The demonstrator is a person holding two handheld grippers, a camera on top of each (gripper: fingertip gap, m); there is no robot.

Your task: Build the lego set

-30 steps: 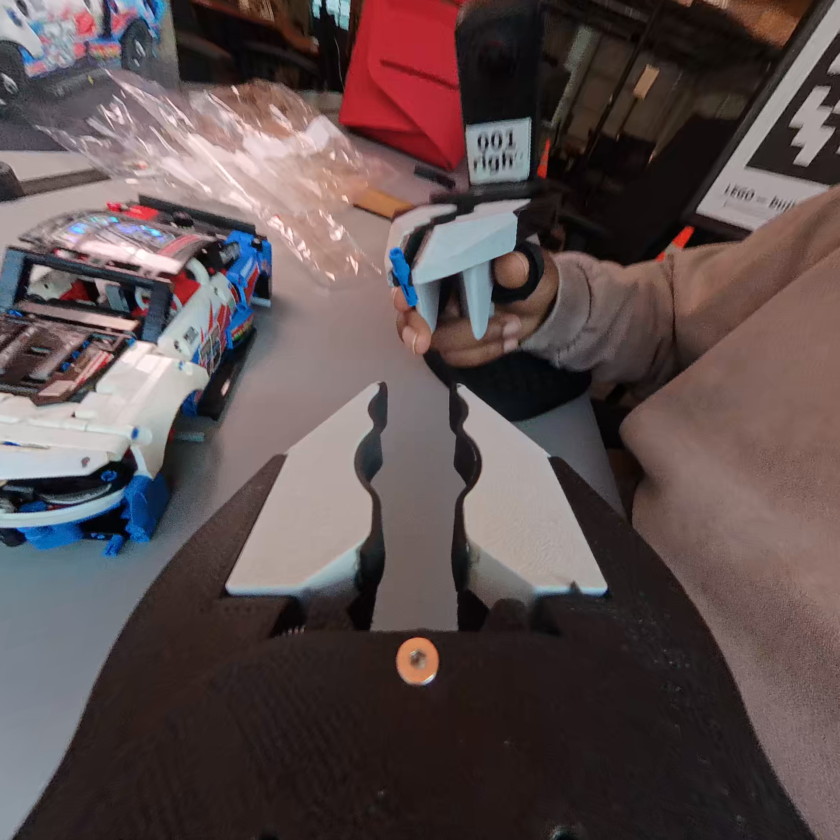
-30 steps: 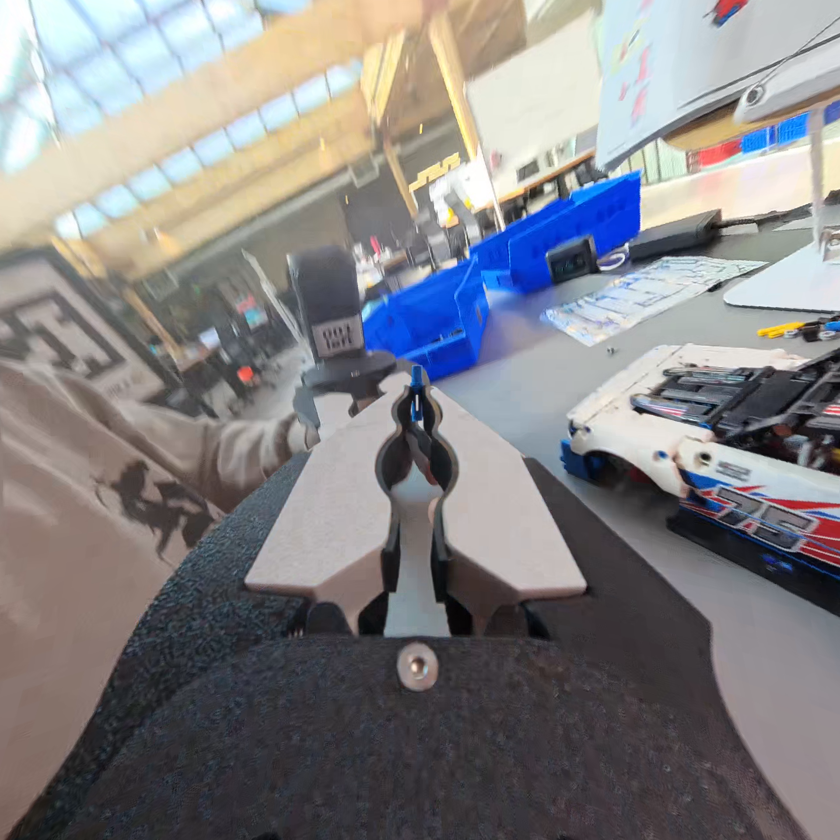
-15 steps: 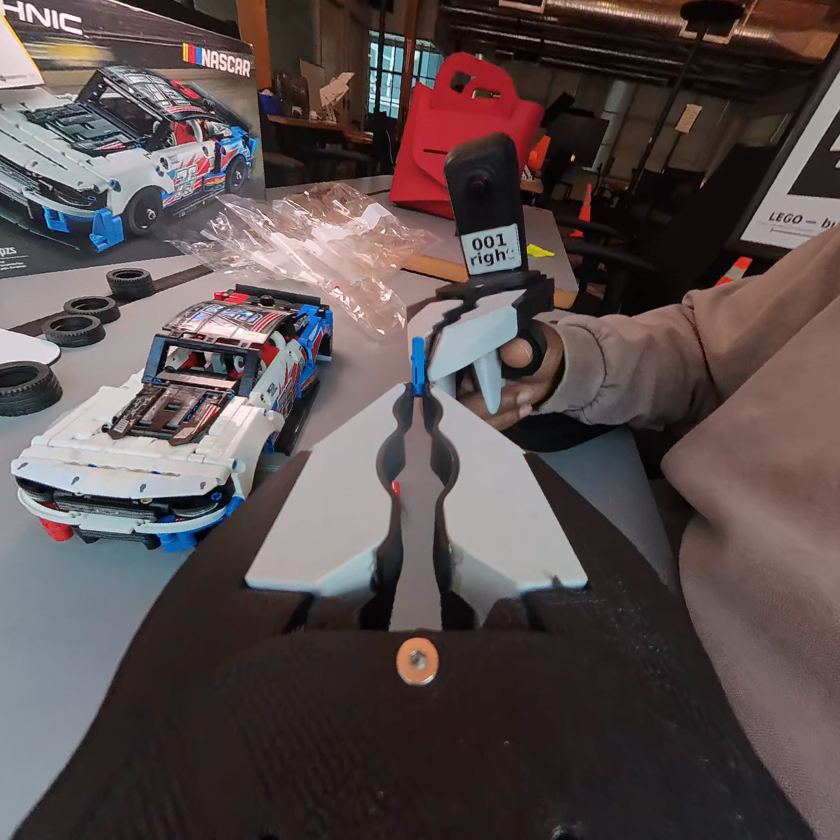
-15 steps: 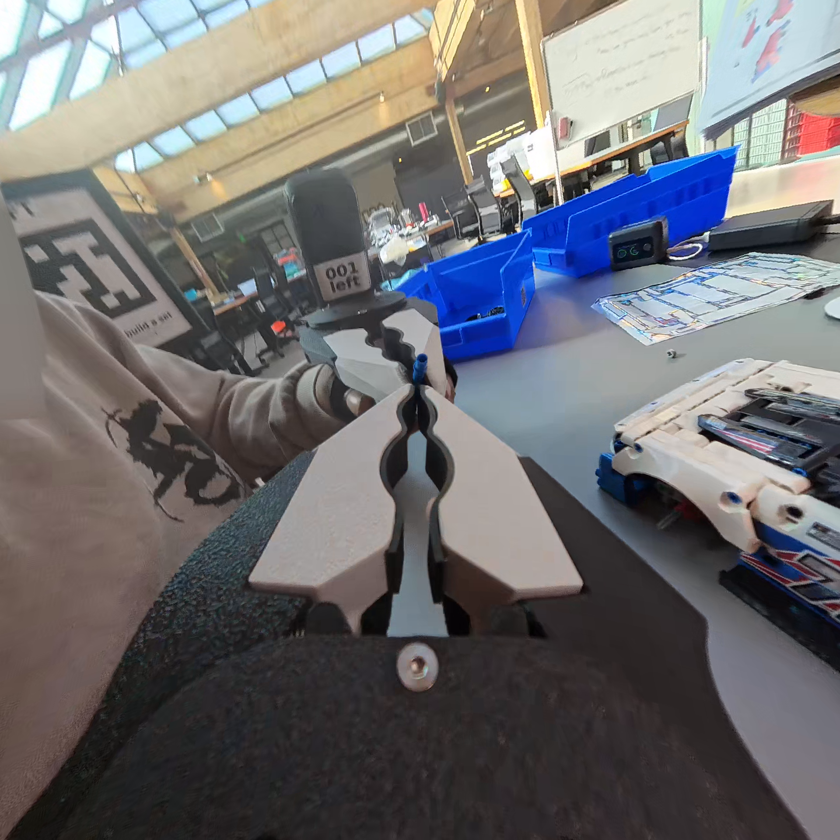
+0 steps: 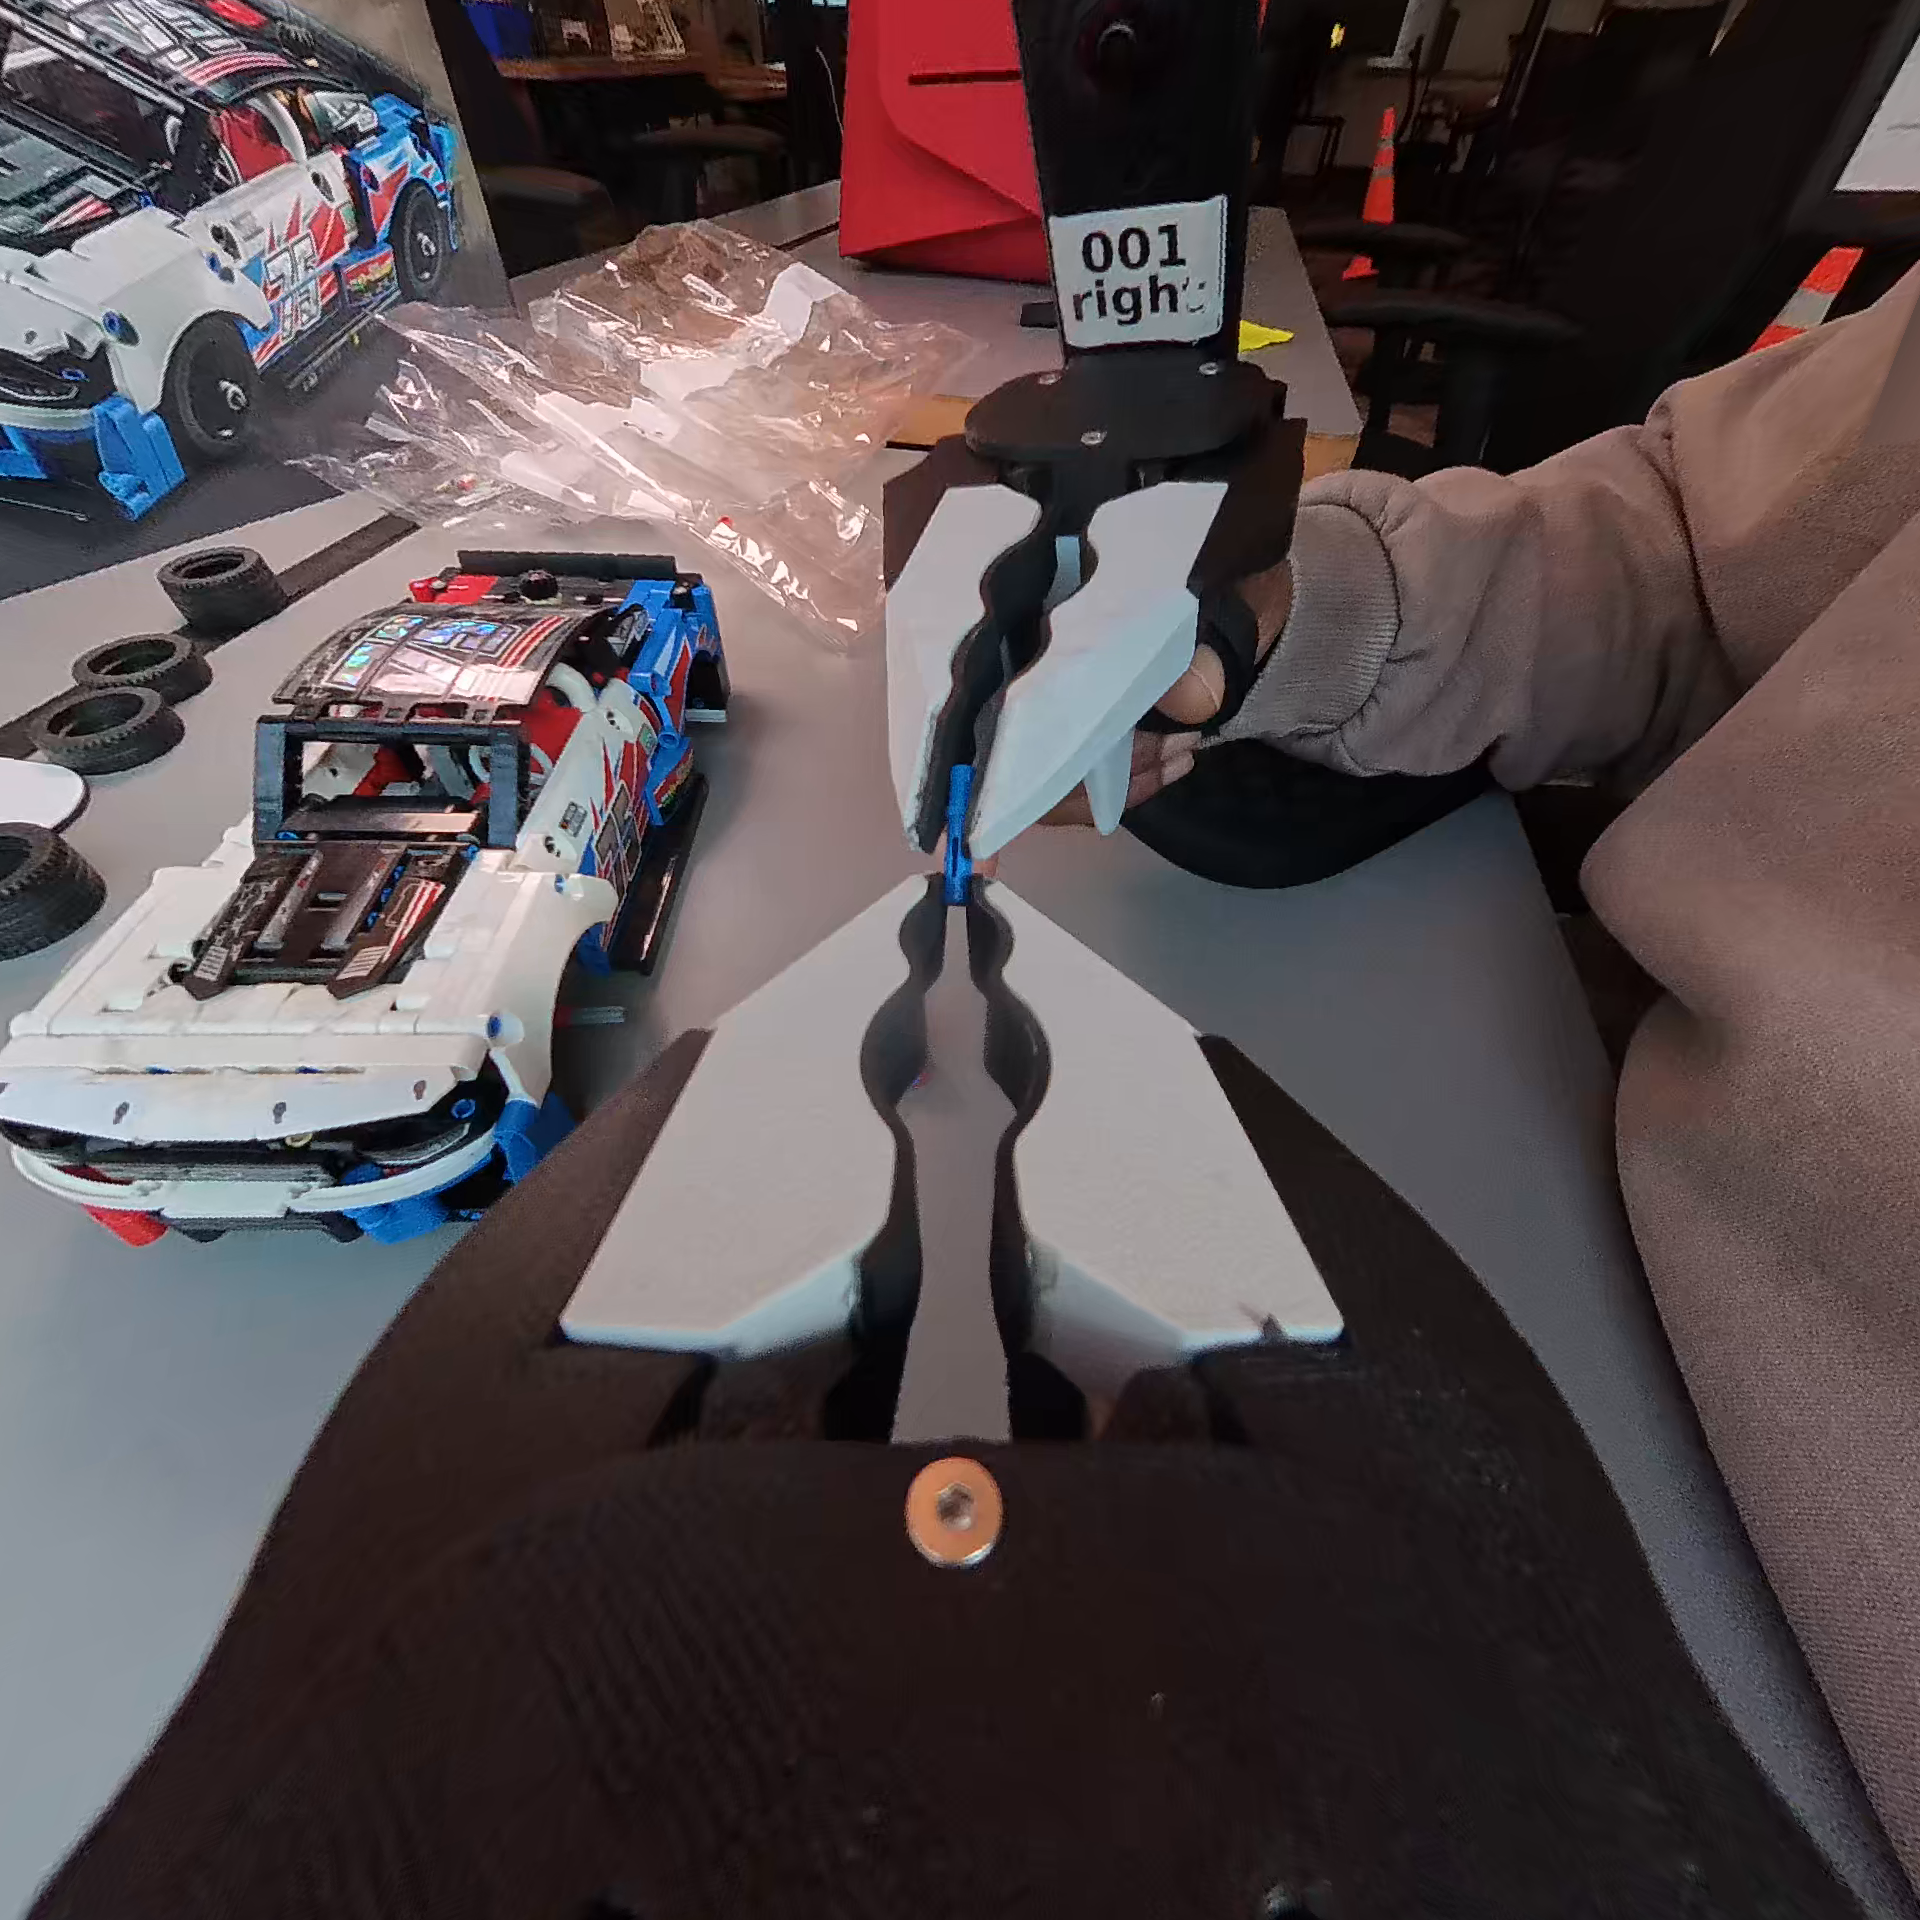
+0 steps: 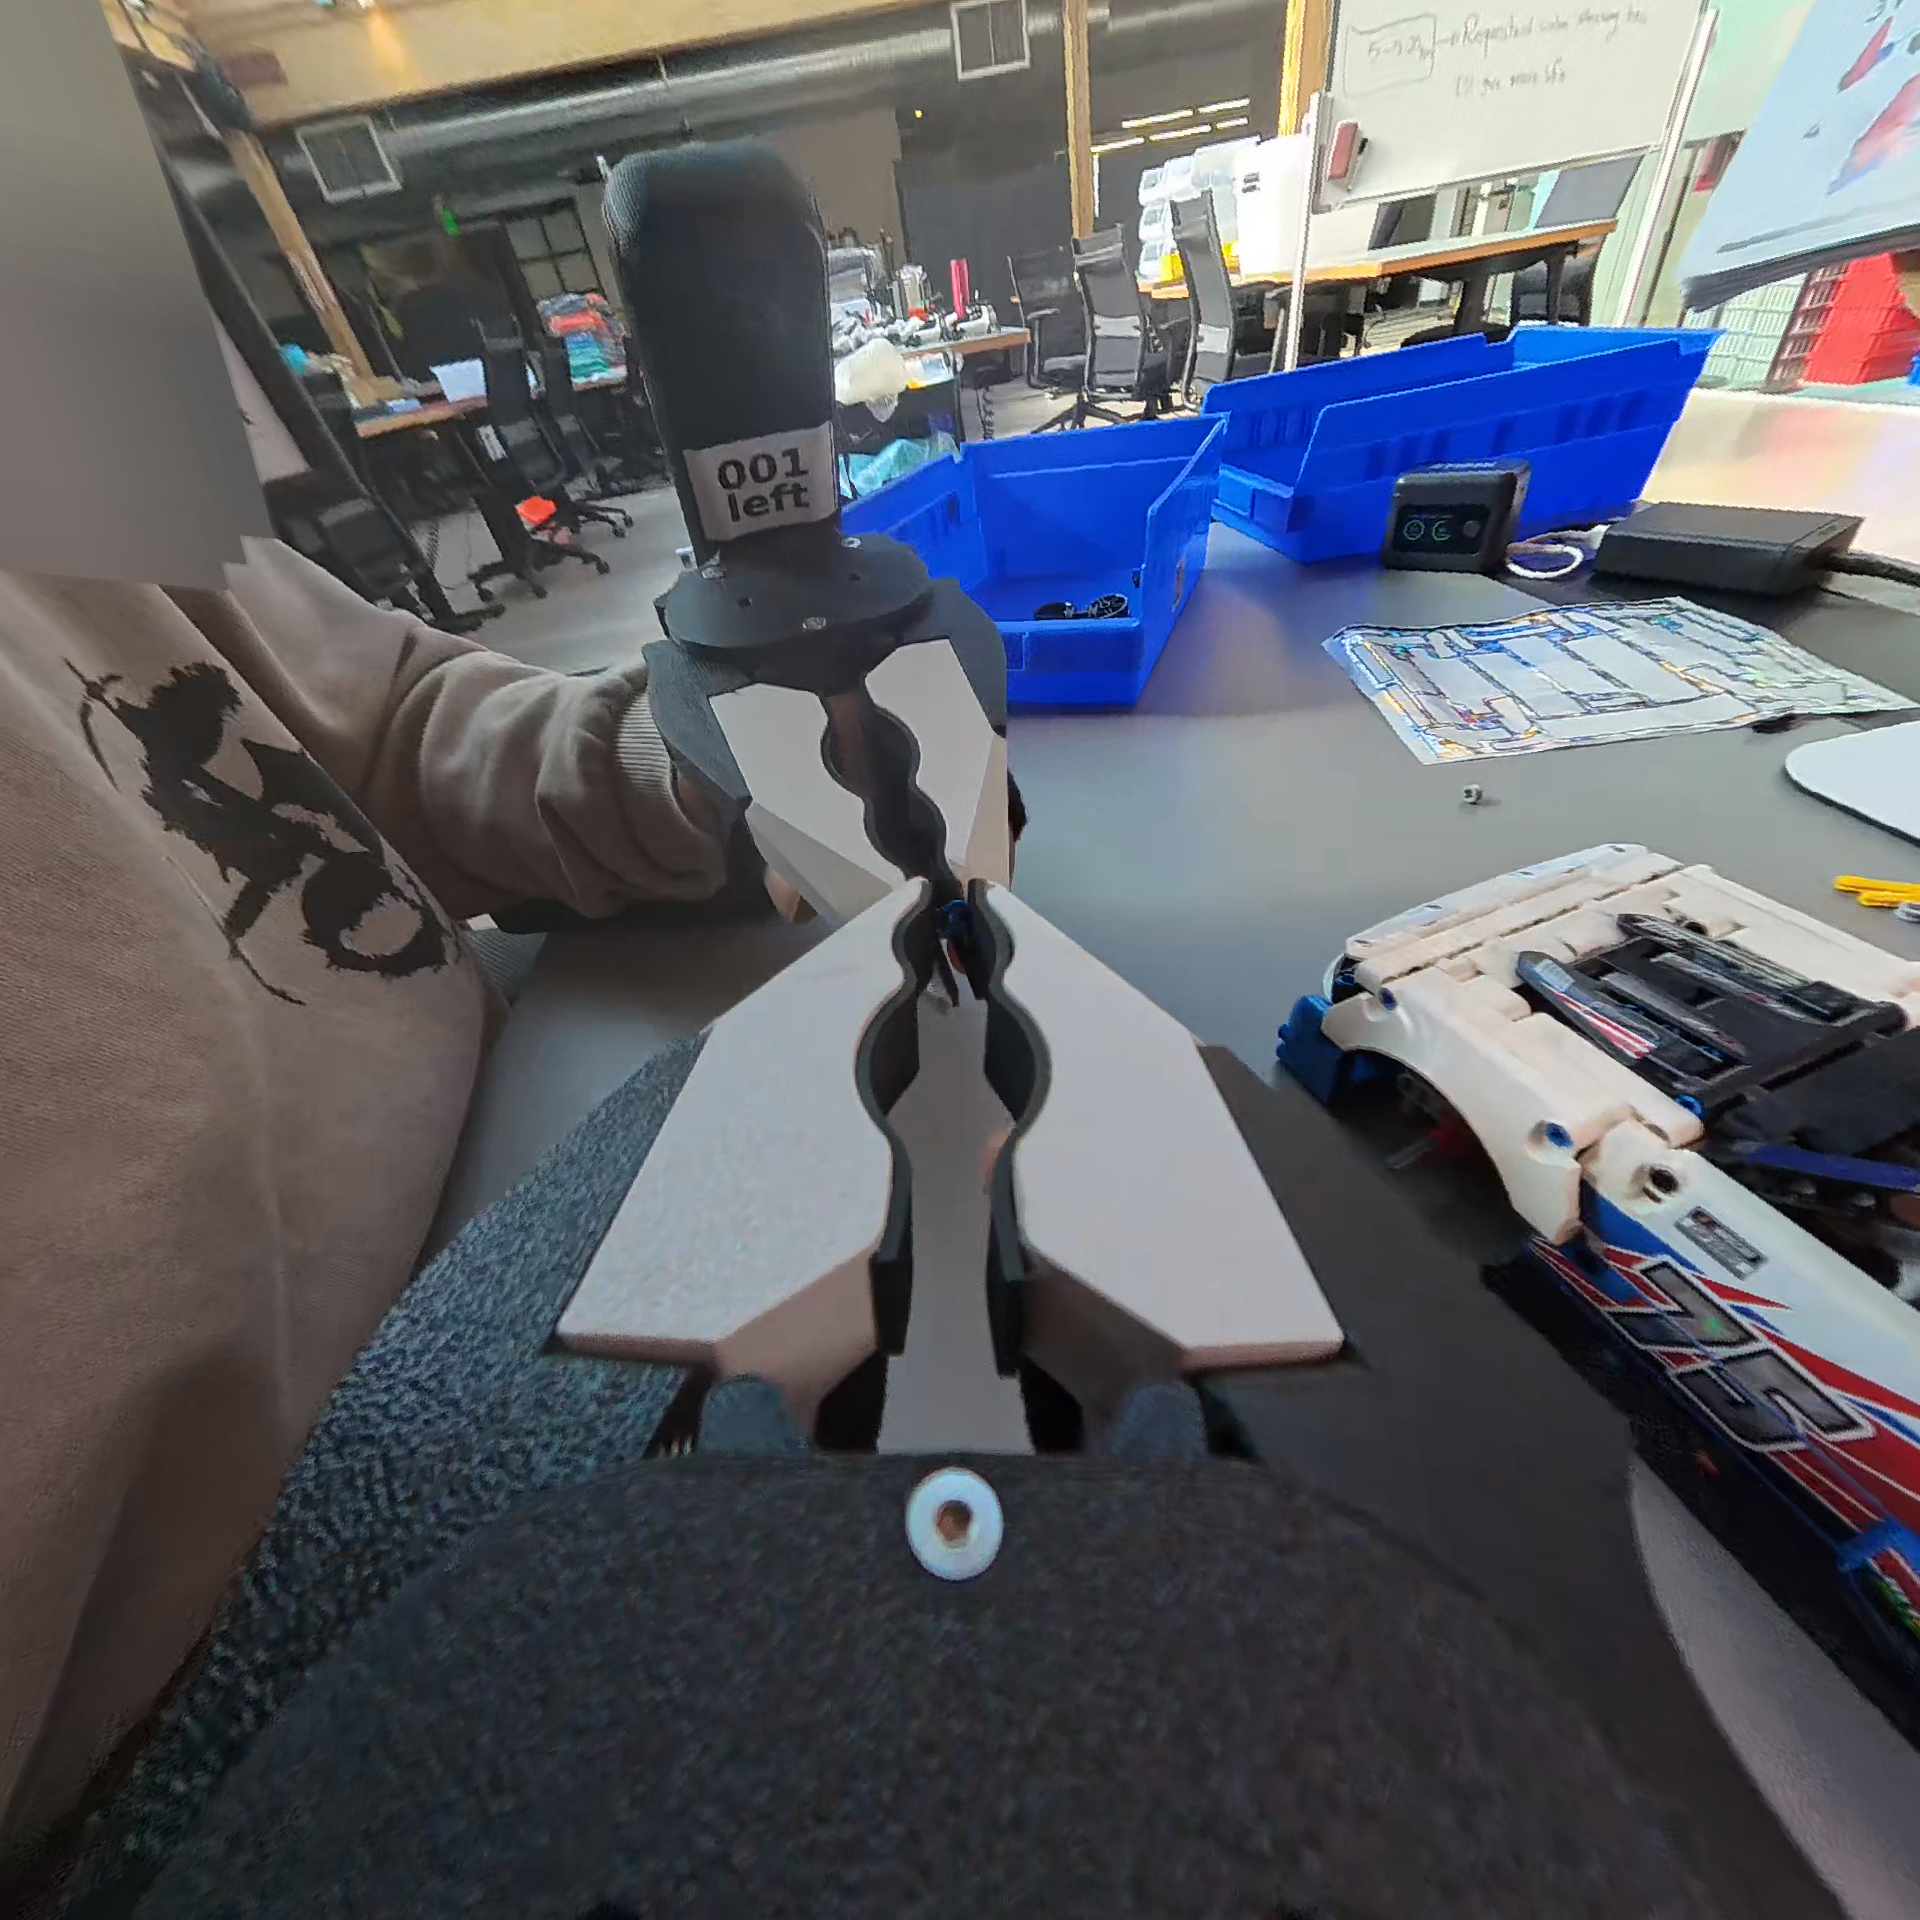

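Observation:
A small blue pin [image 5: 958, 805] is held in the air between both grippers, which meet tip to tip above the grey table [image 5: 1299, 987]. My left gripper [image 5: 956, 891] is shut on the pin's lower end. My right gripper [image 5: 951, 842] points down at it and is shut on the upper part. In the right wrist view my right gripper [image 6: 948, 896] clamps the blue pin [image 6: 954, 920], and the left gripper [image 6: 935, 873] faces it. The white, blue and red lego car [image 5: 364, 914] stands on the table to the left, without wheels; it also shows in the right wrist view [image 6: 1610, 1091].
Loose black tyres [image 5: 104, 717], clear plastic bags [image 5: 644, 395], the set's box [image 5: 208, 208] and a red bag [image 5: 935, 156] lie behind the car. Blue bins [image 6: 1081, 551], a sticker sheet [image 6: 1600, 675] and a small black device [image 6: 1455, 514] sit farther off. A person's sleeve [image 5: 1507, 623] is at the right. My left and right fingertips are right by each other.
My left gripper was open and has shut. The two grippers have come together tip to tip, and the blue pin, held only by the right one before, is now gripped by both.

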